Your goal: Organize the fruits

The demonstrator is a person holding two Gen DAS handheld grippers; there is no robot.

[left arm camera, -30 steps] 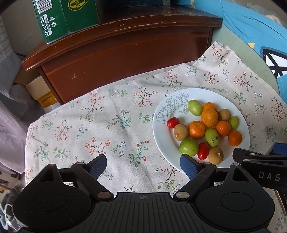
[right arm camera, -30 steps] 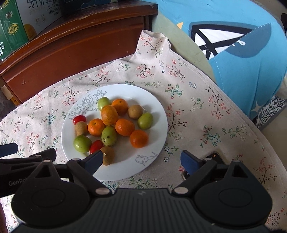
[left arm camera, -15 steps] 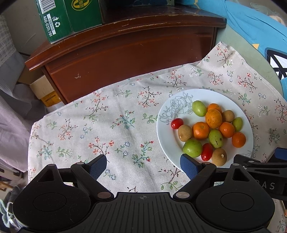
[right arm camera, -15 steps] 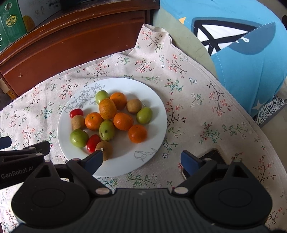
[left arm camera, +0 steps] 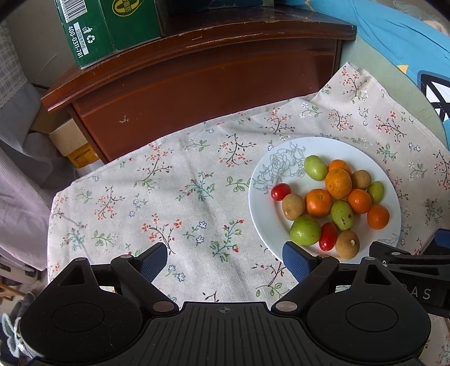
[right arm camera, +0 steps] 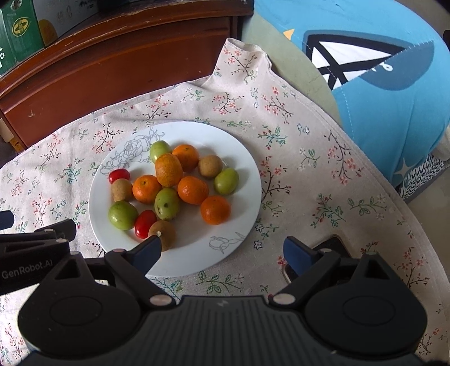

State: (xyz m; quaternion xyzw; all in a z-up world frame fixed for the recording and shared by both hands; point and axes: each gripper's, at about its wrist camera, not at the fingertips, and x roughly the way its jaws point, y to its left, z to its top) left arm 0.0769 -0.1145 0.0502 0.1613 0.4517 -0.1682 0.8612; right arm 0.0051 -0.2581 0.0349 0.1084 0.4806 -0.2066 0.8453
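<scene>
On my far left, in the left wrist view, a green carton (left arm camera: 112,25) sits on top of a dark wooden cabinet (left arm camera: 202,81), and the flowered cloth (left arm camera: 174,202) spreads out below it. My left gripper (left arm camera: 225,260) hangs over bare cloth with its jaws spread wide and nothing between them; its right fingertip (left arm camera: 295,260) sits at the near left rim of the white plate (left arm camera: 267,222), though I cannot tell whether it touches.

All the fruit is on that plate, piled loosely toward the middle. From the left edge of the pile I see a small red tomato (left arm camera: 280,191) lying alone, a brown fruit (left arm camera: 293,206) beside it, a green fruit (left arm camera: 305,231) near the front, a second tomato (left arm camera: 327,236), then oranges (left arm camera: 318,202) and more green and brown pieces touching one another toward the right.

In the right wrist view the same plate (right arm camera: 242,225) lies left of centre. My right gripper (right arm camera: 222,254) is also wide open and holds nothing; its left fingertip (right arm camera: 147,252) overlaps the nearest brown fruit (right arm camera: 163,235) in the view, and I cannot tell if they are in contact. The right fingertip (right arm camera: 295,256) is over the cloth, just in front of a dark flat object (right arm camera: 332,245) I cannot identify. Further right a blue cushion (right arm camera: 388,84) with a black and white print rests against the cloth's edge.
</scene>
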